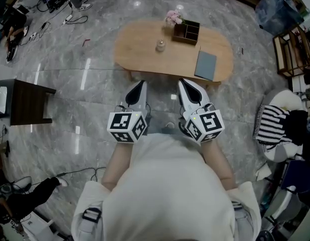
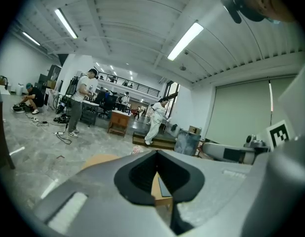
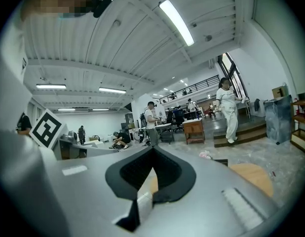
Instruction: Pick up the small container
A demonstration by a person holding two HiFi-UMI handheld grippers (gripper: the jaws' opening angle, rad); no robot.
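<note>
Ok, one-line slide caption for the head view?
Left gripper and right gripper, both shut and empty, held near the oval table bearing the small container.

Oval wooden table [image 1: 145, 56] with grey pad [image 1: 205, 65], pink flowers [image 1: 173, 17]

Standing in a big open work hall, like a lab. Seeing a shiny grey stone floor [image 1: 95, 84] with cables [image 1: 77, 20] lying on it, long lights [image 2: 184, 41] glowing on a high ribbed ceiling, people [image 2: 82, 100] standing by desks with gear, and a railed walkway [image 2: 137, 87] running up high. Seeing a wooden worktop [image 1: 145, 54] too.
</note>
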